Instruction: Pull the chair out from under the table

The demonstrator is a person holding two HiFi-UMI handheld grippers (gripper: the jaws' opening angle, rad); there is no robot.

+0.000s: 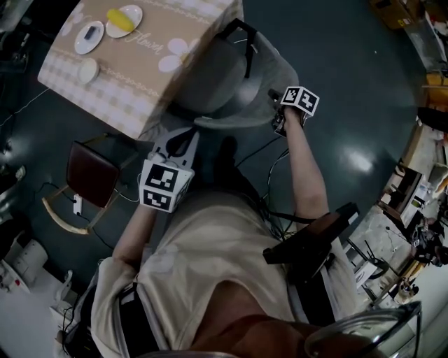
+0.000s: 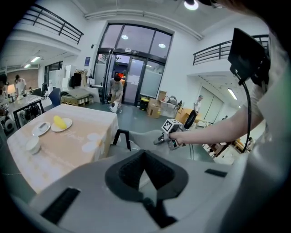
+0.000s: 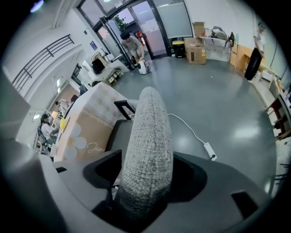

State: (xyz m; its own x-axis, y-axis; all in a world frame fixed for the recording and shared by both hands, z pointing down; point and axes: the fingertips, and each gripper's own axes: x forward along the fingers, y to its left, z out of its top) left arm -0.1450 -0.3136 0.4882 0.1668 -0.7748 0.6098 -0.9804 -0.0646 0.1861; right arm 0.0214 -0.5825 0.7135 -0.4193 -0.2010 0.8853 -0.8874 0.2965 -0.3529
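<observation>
Grey fabric-backed chair [image 1: 234,73]: it is standing at the corner of the bench, its seat reaching partly under the cloth's edge and its backrest facing the person.
Right tool [image 3: 144,178]: its jaws are clamping the top edge of the chair's woven grey backrest [image 3: 148,132], which is filling the gap between them.
Left tool [image 2: 145,157]: its jaws are sitting together with nothing between them, and it is hovering near the backrest's left end without touching it.
Bench with beige flower-print cloth [image 1: 119,80]: it is carrying a white plate with a yellow item [image 1: 124,21], a second white plate [image 1: 89,36] and a small white bowl [image 1: 87,70].
Brown-seated wooden chair [image 1: 91,173]: it is standing on the dark floor to the person's left, beside the bench.
</observation>
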